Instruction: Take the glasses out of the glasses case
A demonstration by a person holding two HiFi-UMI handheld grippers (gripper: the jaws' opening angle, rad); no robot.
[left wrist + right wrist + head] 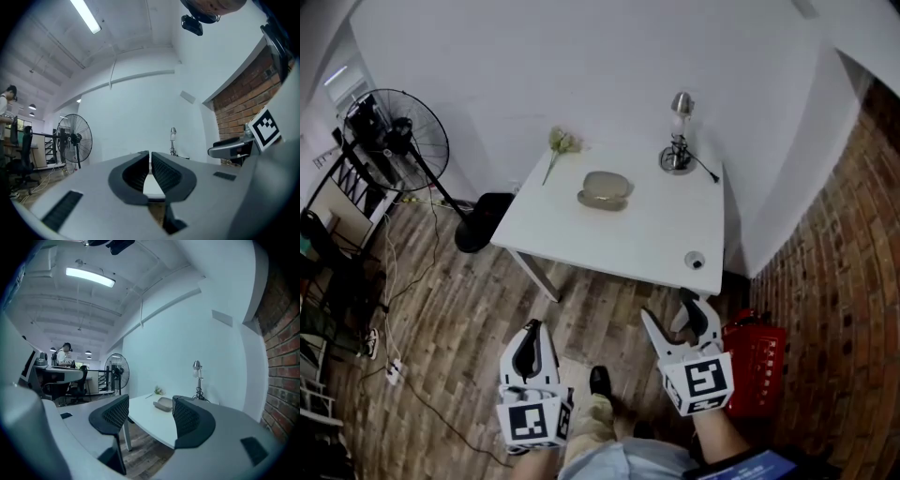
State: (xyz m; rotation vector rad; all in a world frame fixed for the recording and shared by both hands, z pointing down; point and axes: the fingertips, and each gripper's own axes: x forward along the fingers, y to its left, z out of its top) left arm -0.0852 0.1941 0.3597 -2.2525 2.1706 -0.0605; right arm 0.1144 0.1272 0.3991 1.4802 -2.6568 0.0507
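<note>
The glasses case [605, 189] is seen on the white table [652, 239], well apart from the left gripper [530, 330], jaws pressed together, and the right gripper [669, 309], jaws spread and empty.

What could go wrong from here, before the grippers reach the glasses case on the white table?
The grey oval glasses case lies loose on the white table; with the left gripper shut and only the right gripper open, a one-sided grab may push it along instead of opening it. The silver desk lamp and its black cable stand beyond the case, to its right, so a long reach could snag them. The small round white object at the near corner could be knocked off.
</note>
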